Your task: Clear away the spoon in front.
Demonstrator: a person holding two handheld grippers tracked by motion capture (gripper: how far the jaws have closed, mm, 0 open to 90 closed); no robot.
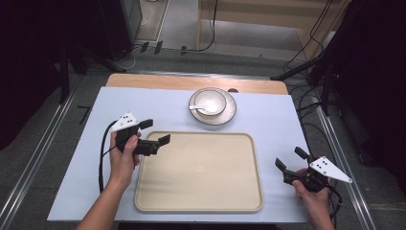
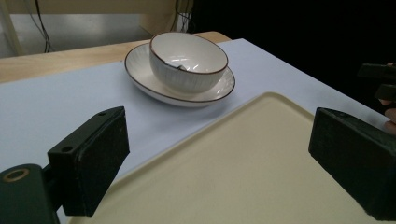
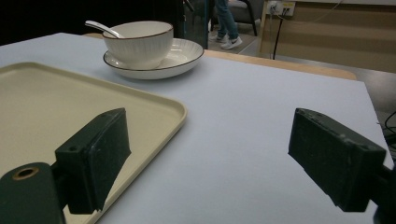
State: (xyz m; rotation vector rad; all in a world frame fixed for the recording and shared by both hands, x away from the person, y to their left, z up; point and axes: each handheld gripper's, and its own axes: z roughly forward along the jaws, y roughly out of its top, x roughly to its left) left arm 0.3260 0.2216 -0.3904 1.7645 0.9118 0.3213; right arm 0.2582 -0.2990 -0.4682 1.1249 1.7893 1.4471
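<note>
A cream tray (image 1: 198, 135) lies empty in the middle of the pale blue mat (image 1: 268, 115). Behind it stands a white bowl (image 1: 209, 101) on a brown-rimmed plate (image 1: 225, 115), with a white spoon (image 1: 198, 109) resting in the bowl. My left gripper (image 1: 155, 132) hovers open over the tray's near-left corner, aimed towards the bowl (image 2: 187, 58) and plate (image 2: 140, 70). My right gripper (image 1: 290, 158) is open over the mat just right of the tray (image 3: 46, 107). The bowl (image 3: 137, 42) and spoon (image 3: 100, 27) lie far ahead of it. Nothing sits between either pair of jaws.
The mat covers a wooden table (image 1: 191, 82) whose far edge shows behind the plate. Cables (image 1: 306, 96) and metal floor rails (image 1: 335, 143) run around the table. A person's legs (image 3: 226, 18) stand in the background beyond the table.
</note>
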